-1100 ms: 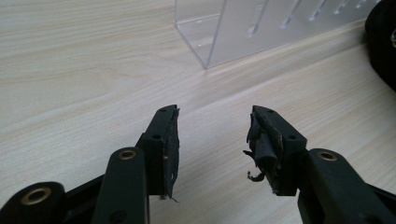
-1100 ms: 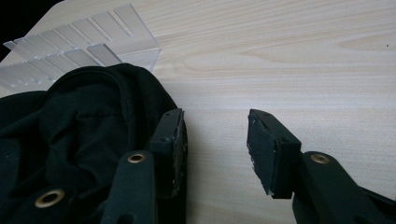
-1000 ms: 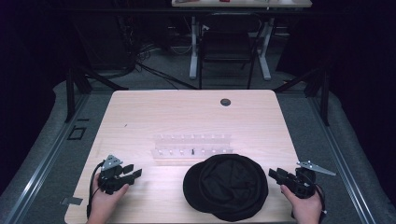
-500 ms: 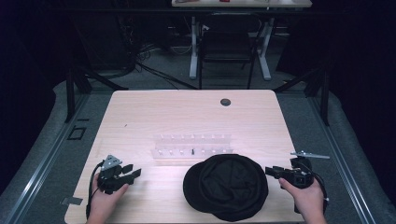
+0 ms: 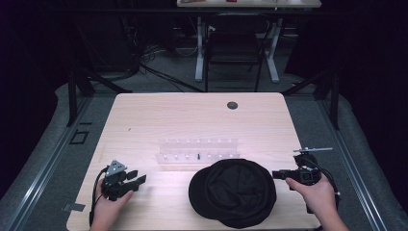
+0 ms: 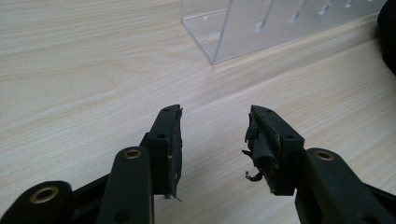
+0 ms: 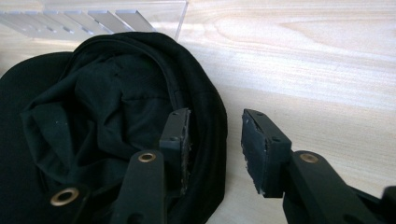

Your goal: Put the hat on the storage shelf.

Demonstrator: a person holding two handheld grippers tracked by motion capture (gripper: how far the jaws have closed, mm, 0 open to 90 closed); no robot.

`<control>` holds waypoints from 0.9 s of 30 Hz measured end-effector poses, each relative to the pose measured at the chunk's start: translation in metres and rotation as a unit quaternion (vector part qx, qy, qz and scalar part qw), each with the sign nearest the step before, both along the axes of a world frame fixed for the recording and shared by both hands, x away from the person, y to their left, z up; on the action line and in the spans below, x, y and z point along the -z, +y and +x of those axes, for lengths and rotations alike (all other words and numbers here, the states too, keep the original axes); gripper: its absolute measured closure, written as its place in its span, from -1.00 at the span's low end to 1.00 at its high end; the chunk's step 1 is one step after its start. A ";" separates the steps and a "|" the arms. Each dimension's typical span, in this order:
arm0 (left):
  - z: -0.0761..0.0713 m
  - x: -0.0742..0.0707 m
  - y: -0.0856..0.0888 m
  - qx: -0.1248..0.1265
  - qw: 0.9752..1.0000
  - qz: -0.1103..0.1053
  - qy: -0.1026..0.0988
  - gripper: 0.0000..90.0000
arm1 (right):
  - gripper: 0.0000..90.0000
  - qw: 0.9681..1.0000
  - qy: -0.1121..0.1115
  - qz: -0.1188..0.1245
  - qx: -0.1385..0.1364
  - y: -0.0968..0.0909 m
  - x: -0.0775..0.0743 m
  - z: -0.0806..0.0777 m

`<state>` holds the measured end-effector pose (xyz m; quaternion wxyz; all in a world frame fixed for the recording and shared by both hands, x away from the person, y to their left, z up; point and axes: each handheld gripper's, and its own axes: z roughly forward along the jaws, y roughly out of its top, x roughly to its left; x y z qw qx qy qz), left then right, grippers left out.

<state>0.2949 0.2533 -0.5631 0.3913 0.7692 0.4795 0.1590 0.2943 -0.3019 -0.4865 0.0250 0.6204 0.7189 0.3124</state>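
A black cap [image 5: 233, 191] lies upside down, its hollow facing up, at the near edge of the light wooden table [image 5: 192, 115], right of the middle. Just beyond it stands a clear acrylic rack [image 5: 198, 153] with rows of small slots, its near edge just beside the cap's far rim.

The right gripper [image 5: 278, 174] is held in the person's right hand [image 5: 315, 192] at the near right of the table, lifted off the tabletop and pointing left toward the cap's right rim. The forearm comes in from the bottom right corner, the hand wrapped around the gripper's body with its grey plate on top. In the right gripper view the jaws straddle the cap's rim [image 7: 212, 135]: one jaw lies over the dark lining inside the cap, the other over bare wood outside it. The jaws have just been closing, with the rim between them, but a clear gap remains and the pads do not press on the fabric.

The left gripper [image 5: 139, 177] rests low at the near left of the table in the person's left hand [image 5: 109, 202], pointing right and slightly away, well apart from the cap. In the left gripper view its jaws stand apart over bare wood with nothing between them; worn padding hangs ragged from one jaw. The corner of the rack lies beyond them.
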 end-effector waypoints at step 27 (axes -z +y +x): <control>0.000 0.001 -0.004 0.007 1.000 0.012 0.000 0.20 | 0.65 0.993 0.114 -0.023 -0.027 0.010 0.023 0.013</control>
